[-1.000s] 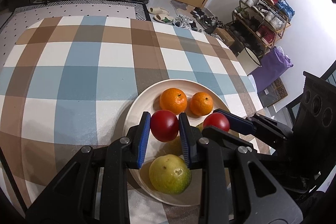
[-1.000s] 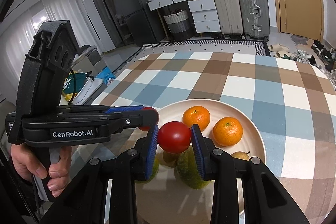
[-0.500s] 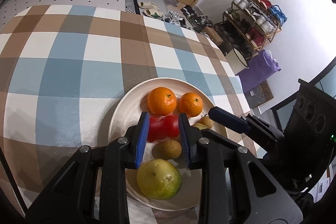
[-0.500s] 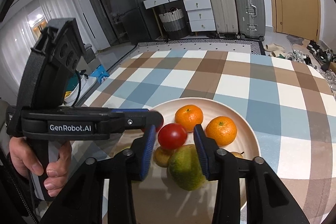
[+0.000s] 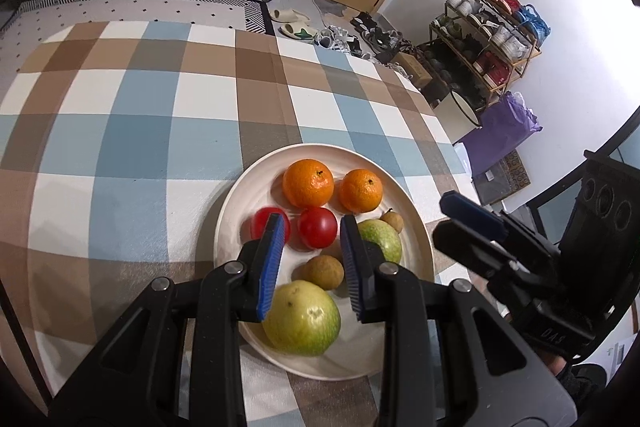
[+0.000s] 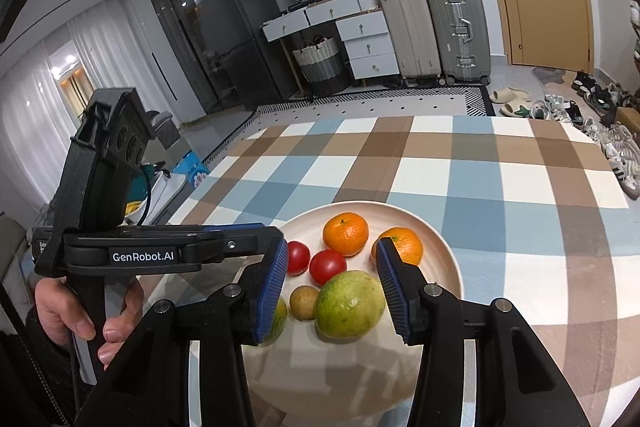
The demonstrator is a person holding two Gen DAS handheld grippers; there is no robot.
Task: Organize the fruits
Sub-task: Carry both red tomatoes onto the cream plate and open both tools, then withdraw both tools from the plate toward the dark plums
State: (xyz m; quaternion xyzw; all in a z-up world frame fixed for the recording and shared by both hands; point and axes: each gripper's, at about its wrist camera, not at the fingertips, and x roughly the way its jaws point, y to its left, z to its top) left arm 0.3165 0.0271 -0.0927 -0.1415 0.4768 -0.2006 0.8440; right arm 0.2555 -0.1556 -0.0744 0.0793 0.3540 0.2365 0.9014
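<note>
A cream plate [image 5: 236,195] on the checked cloth holds two mandarins [image 5: 308,183], two red tomatoes, two green fruits [image 5: 302,319] and small brown fruits [image 5: 323,271]. My left gripper [image 5: 311,218] hovers over the plate, its jaws shut to a narrow gap with nothing pinched. One tomato [image 5: 317,227] lies on the plate below its tips. The other tomato [image 5: 260,221] is half hidden behind its left finger. My right gripper [image 6: 332,243] stands open above the near green fruit [image 6: 350,305] and touches no fruit. Both tomatoes [image 6: 328,267] rest just beyond its pads.
The checked tablecloth [image 5: 140,131] covers the table around the plate. A person's hand [image 6: 60,311] holds the left gripper's handle at the table's left side. Suitcases [image 6: 456,31], drawers and a shoe rack [image 5: 492,39] stand on the floor past the far edge.
A second ago each gripper had a red tomato between its pads. Both tomatoes now lie side by side on the plate. The right jaws have widened and that gripper has drawn back and up.
</note>
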